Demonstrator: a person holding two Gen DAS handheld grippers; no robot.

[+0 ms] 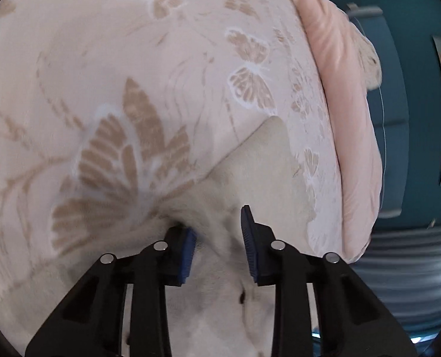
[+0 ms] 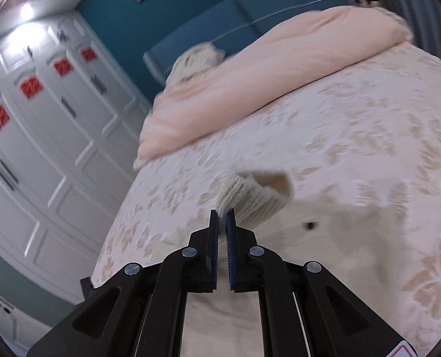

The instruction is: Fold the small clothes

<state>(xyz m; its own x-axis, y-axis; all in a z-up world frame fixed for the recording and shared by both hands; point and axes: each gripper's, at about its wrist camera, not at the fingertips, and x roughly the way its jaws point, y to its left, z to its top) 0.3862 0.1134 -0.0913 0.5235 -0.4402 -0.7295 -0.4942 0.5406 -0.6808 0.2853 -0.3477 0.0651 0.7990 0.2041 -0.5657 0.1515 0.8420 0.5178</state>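
A small cream garment (image 1: 259, 160) lies on the floral bedspread (image 1: 101, 59), one corner raised in a fold. My left gripper (image 1: 217, 220) points down onto it with a clear gap between the blue pads. Cream cloth fills that gap and covers the left fingertip; the pads do not visibly press on it. In the right wrist view the garment (image 2: 339, 238) spreads to the right, with a dark spot on it. Its ribbed knit cuff (image 2: 250, 196) is lifted off the bed, and my right gripper (image 2: 222, 212) is shut on the cuff's edge.
A folded pink duvet (image 2: 250, 89) and a cream pillow (image 2: 196, 59) lie at the head of the bed, against a teal headboard (image 2: 220, 20). White wardrobe doors (image 2: 42, 119) with red stickers stand past the bed's left edge. The bed's edge (image 1: 354, 178) drops off on the right.
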